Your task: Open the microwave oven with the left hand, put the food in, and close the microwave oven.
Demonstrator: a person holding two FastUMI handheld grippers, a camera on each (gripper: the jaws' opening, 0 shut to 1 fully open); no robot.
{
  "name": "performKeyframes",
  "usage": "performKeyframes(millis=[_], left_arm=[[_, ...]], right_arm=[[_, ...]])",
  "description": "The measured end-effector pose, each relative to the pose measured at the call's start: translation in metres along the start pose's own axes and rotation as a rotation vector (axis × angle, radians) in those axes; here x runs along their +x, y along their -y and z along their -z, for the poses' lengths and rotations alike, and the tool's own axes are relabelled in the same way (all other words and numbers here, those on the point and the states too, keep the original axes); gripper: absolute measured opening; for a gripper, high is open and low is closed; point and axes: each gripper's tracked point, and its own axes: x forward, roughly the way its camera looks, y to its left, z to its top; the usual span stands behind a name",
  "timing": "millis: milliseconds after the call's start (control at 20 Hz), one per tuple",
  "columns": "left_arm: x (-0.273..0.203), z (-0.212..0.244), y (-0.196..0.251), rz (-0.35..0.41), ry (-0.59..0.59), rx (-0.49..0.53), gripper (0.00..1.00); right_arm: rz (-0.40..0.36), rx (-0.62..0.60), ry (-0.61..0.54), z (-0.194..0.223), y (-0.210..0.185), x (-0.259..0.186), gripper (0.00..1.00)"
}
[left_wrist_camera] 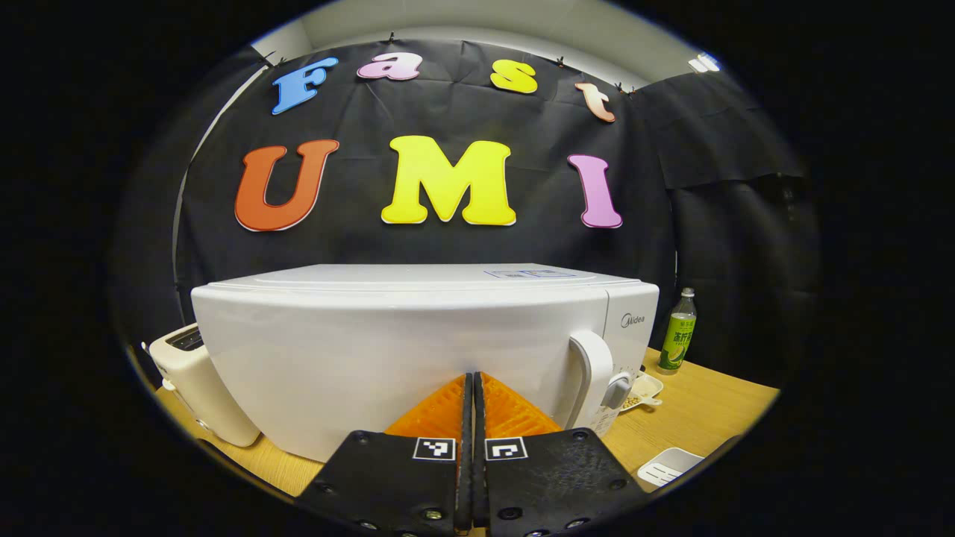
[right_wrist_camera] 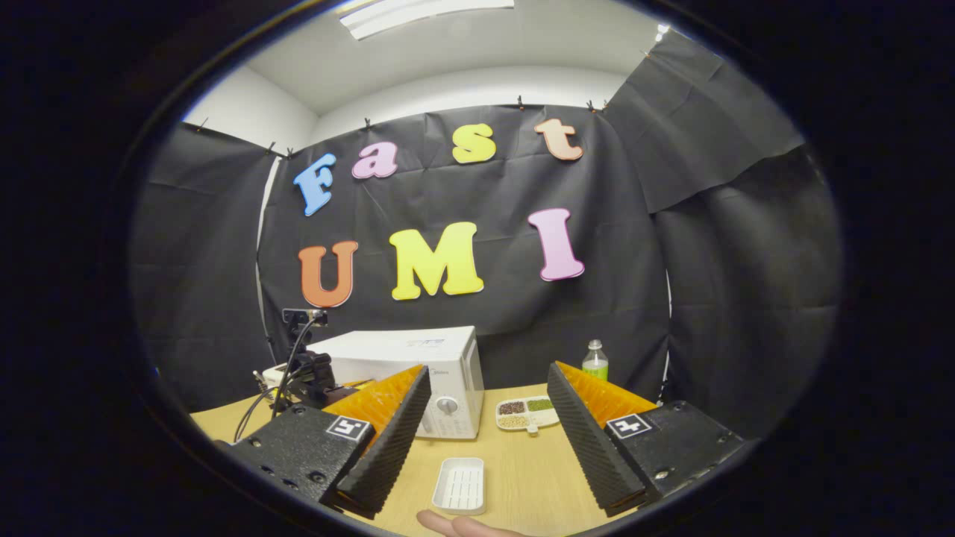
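A white microwave (left_wrist_camera: 388, 350) stands on the wooden table with its door closed. Its handle (left_wrist_camera: 591, 369) and a knob (left_wrist_camera: 618, 389) are on the right side. My left gripper (left_wrist_camera: 471, 384) is shut with nothing between its fingers, just in front of the door, left of the handle. The food is a divided white dish of beans and grains (right_wrist_camera: 528, 412), lying on the table right of the microwave (right_wrist_camera: 418, 362). My right gripper (right_wrist_camera: 489, 373) is held open farther back, empty, facing the microwave and the dish.
A cream toaster (left_wrist_camera: 198, 384) sits left of the microwave. A green bottle (left_wrist_camera: 677, 332) stands at the back right. A slotted white tray (right_wrist_camera: 460, 485) lies near the table's front, with a person's fingertips (right_wrist_camera: 455, 526) just below it. Black cloth walls close off the booth.
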Motion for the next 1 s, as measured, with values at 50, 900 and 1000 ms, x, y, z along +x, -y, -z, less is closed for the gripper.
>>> performKeyframes(millis=[50, 900, 1000], left_arm=[[-0.005, -0.001, 0.0, -0.005, -0.001, -0.001, 0.01], [-0.152, -0.042, -0.006, -0.089, -0.019, -0.083, 0.95], [-0.171, -0.05, -0.009, -0.1, -0.039, -0.088, 0.95]], right_arm=[[-0.002, -0.002, 0.004, -0.002, -0.002, -0.003, 0.9], [0.012, -0.051, 0.04, -0.036, -0.039, -0.063, 0.9], [-0.003, -0.046, 0.054, -0.045, -0.05, -0.071, 1.0]])
